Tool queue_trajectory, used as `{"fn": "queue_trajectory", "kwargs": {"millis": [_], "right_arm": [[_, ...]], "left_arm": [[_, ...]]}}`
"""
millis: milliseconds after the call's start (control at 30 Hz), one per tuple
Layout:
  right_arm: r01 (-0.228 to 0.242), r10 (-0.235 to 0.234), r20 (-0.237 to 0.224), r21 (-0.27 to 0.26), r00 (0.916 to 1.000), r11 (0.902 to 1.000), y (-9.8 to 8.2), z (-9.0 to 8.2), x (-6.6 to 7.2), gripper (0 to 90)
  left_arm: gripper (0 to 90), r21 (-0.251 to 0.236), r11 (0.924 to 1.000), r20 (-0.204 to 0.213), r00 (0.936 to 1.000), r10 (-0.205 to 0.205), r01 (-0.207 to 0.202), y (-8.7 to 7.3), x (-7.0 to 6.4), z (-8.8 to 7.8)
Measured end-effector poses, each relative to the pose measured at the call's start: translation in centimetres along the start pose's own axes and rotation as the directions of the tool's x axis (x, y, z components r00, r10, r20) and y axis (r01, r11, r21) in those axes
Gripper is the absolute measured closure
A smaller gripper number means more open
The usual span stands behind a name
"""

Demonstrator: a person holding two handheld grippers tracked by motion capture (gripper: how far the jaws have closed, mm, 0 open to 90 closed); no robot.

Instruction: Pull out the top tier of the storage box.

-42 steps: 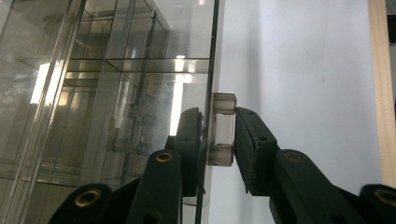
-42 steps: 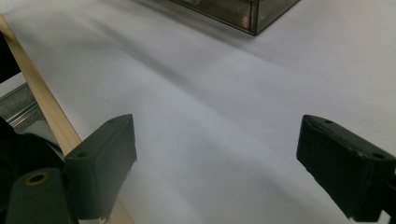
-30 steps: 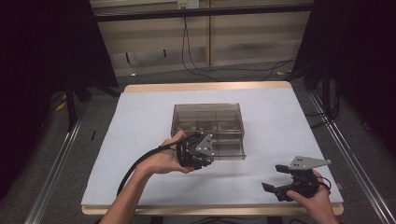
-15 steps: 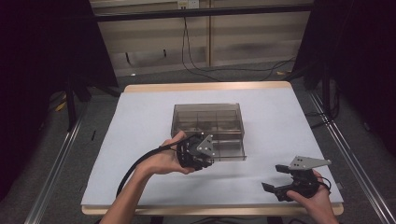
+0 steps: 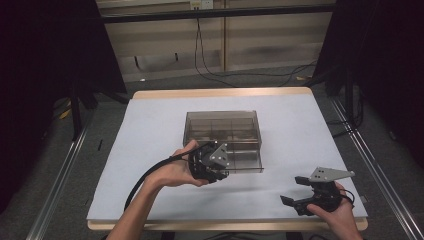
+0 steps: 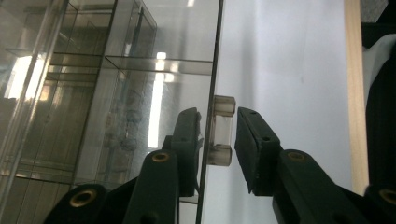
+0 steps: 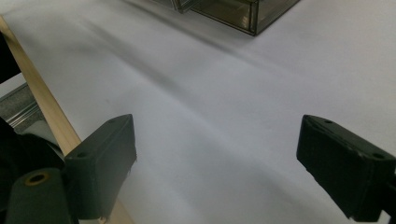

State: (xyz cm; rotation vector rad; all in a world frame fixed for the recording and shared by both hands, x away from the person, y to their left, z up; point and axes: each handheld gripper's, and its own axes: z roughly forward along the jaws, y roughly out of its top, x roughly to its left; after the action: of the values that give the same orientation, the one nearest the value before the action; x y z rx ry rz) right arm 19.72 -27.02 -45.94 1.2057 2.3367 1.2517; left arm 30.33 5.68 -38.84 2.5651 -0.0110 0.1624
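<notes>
Sitting at frame centre on the white table [image 5: 150,130], the clear plastic box [image 5: 222,131] looks rigid, light and slippery. Left gripper [image 6: 217,135] is straddling its small lid tab [image 6: 221,130], jaws not yet clenched; right gripper [image 5: 305,192], lower right, is gaping wide.

- My left claw [image 5: 212,162] is a black, blocky body with a grey three-cornered plate on top, dotted with small dark screws.
- A thick black cable [image 5: 145,180] trails from it in a curve along my forearm.
- Seen close, its two jaws are matte black wedges with flat inner faces, small round holes in their sides, and brass-coloured pivot bushings near the base.
- My right claw [image 5: 300,192] is the same black build, with its own grey triangular plate.
- Its jaws are matte black blocks with scuffed edges; one shows a brass-coloured bushing.
- My forearms are bare, with no sleeves showing.
</notes>
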Motion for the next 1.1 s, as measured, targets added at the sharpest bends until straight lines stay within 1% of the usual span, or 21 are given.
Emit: {"fn": "queue_trajectory", "kwargs": {"millis": [100,200,267,300,333,400,500,567,633,700,733,767,800,833,900,933,967,1000,1033,1067,1100], "right_arm": [[0.001,-0.001,0.0,0.0,1.0,1.0,0.0,0.0,0.0,12.0],[0.0,0.0,-0.001,0.001,1.0,1.0,0.0,0.0,0.0,12.1],[0.001,-0.001,0.0,0.001,1.0,1.0,0.0,0.0,0.0,12.1],[0.0,0.0,0.001,0.0,1.0,1.0,0.0,0.0,0.0,12.0],[-0.001,0.001,0.001,0.0,1.0,1.0,0.0,0.0,0.0,12.0],[-0.004,0.004,0.003,0.001,1.0,1.0,0.0,0.0,0.0,12.0],[-0.004,0.004,0.002,0.003,1.0,1.0,0.0,0.1,0.0,12.0],[-0.004,0.004,0.003,0.003,1.0,1.0,0.1,0.1,0.0,12.0],[-0.005,0.005,0.004,0.004,1.0,1.0,0.1,0.1,0.0,12.0],[-0.005,0.005,0.003,0.003,1.0,1.0,0.1,0.1,0.0,12.0],[-0.006,0.006,0.003,0.004,1.0,1.0,0.1,0.1,0.0,12.1],[-0.005,0.005,0.003,0.004,1.0,1.0,0.1,0.1,0.0,12.0],[-0.005,0.005,0.003,0.003,1.0,1.0,0.1,0.1,0.0,12.0],[-0.005,0.005,0.003,0.003,1.0,1.0,0.1,0.1,0.0,12.0],[-0.005,0.005,0.003,0.003,1.0,1.0,0.0,0.1,0.0,12.1],[-0.006,0.006,0.003,0.003,1.0,1.0,0.1,0.1,0.0,12.0],[-0.006,0.006,0.003,0.003,1.0,1.0,0.1,0.1,0.0,12.0],[-0.006,0.006,0.003,0.003,1.0,1.0,0.1,0.1,0.0,12.0],[-0.005,0.005,0.003,0.003,1.0,1.0,0.1,0.1,0.0,12.0],[-0.005,0.005,0.003,0.003,1.0,1.0,0.1,0.1,0.0,12.0],[-0.005,0.005,0.004,0.003,1.0,1.0,0.1,0.1,0.0,12.0]], "left_arm": [[62.1,-0.03,0.9994,-0.01,0.9998,-0.016,0.016,0.0,0.0,-0.2],[46.9,-0.059,0.9975,-0.054,0.9977,-0.041,0.037,0.2,0.4,-0.5],[41.6,-0.078,0.996,-0.086,0.995,-0.051,0.044,0.1,0.6,-0.7],[33.7,-0.09,0.994,-0.106,0.9918,-0.072,0.062,0.0,0.6,-0.8],[30.3,-0.104,0.9921,-0.116,0.9899,-0.082,0.07,-0.3,0.6,-0.9],[27.2,-0.13,0.9869,-0.134,0.9845,-0.112,0.095,-0.9,0.4,-0.9],[21.8,-0.14,0.9846,-0.186,0.9739,-0.13,0.105,-1.8,0.3,-1.3],[19.3,-0.177,0.976,-0.203,0.9656,-0.163,0.127,-2.4,0.2,-1.6],[16.2,-0.19,0.9717,-0.207,0.9618,-0.179,0.14,-2.8,0.1,-2.1],[12.6,-0.211,0.9658,-0.233,0.9516,-0.2,0.151,-3.3,0.0,-2.5],[11.3,-0.223,0.9616,-0.252,0.9435,-0.215,0.16,-3.6,-0.1,-2.6],[10.9,-0.231,0.9587,-0.255,0.9405,-0.224,0.166,-3.8,-0.1,-2.9],[10.1,-0.248,0.9518,-0.266,0.9322,-0.246,0.181,-4.0,-0.3,-3.0],[9.4,-0.263,0.9467,-0.268,0.9286,-0.257,0.186,-4.2,-0.3,-3.2],[9.0,-0.287,0.9346,-0.273,0.9172,-0.29,0.21,-4.7,-0.5,-3.6],[8.6,-0.299,0.9276,-0.28,0.9087,-0.309,0.223,-5.0,-0.6,-3.8],[8.1,-0.303,0.9259,-0.285,0.9056,-0.314,0.226,-5.1,-0.7,-3.9],[8.1,-0.312,0.92,-0.28,0.9024,-0.328,0.237,-5.4,-0.7,-4.0],[8.1,-0.312,0.9191,-0.287,0.8983,-0.333,0.241,-5.6,-0.8,-4.1],[7.9,-0.321,0.9151,-0.309,0.8862,-0.345,0.244,-5.9,-1.1,-4.3],[6.8,-0.328,0.9106,-0.308,0.8831,-0.354,0.251,-6.2,-1.2,-4.4]]}}
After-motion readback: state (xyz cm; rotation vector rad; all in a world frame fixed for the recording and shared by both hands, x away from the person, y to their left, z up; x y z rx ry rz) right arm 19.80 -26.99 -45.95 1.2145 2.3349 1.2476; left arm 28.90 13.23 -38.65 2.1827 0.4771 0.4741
